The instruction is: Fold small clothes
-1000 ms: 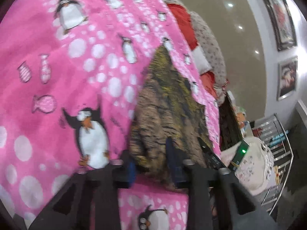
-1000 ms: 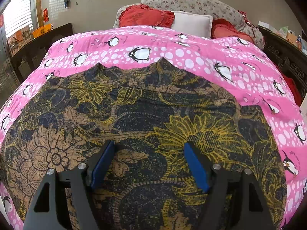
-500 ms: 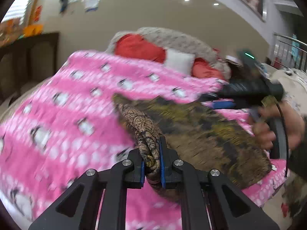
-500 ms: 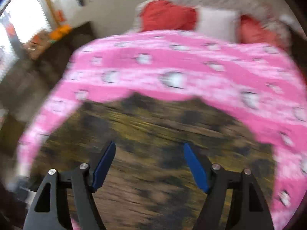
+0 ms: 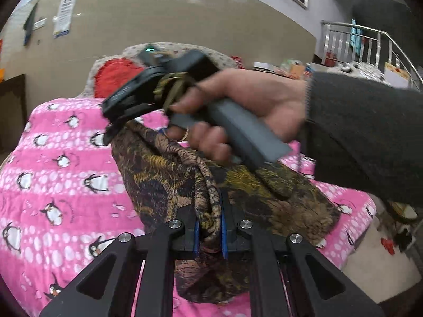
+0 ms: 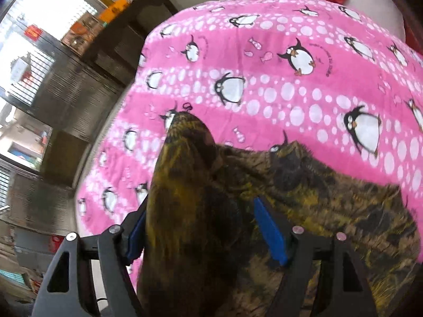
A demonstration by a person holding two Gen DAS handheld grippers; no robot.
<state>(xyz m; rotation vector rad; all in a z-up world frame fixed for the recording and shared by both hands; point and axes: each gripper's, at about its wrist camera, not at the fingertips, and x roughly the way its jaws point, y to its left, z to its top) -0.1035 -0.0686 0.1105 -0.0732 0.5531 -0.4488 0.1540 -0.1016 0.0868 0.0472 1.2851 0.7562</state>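
Both grippers are black frames with silver screws and blue pads (image 6: 269,233). The right gripper (image 5: 148,97) has a grey handle and green light. The hand (image 5: 238,111) wears a ring (image 5: 185,136) and dark grey sleeve (image 5: 364,137).

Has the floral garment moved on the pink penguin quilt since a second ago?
Yes. The floral garment, then flat across the pink penguin quilt, is now bunched and lifted off it, pinched in the left claw.
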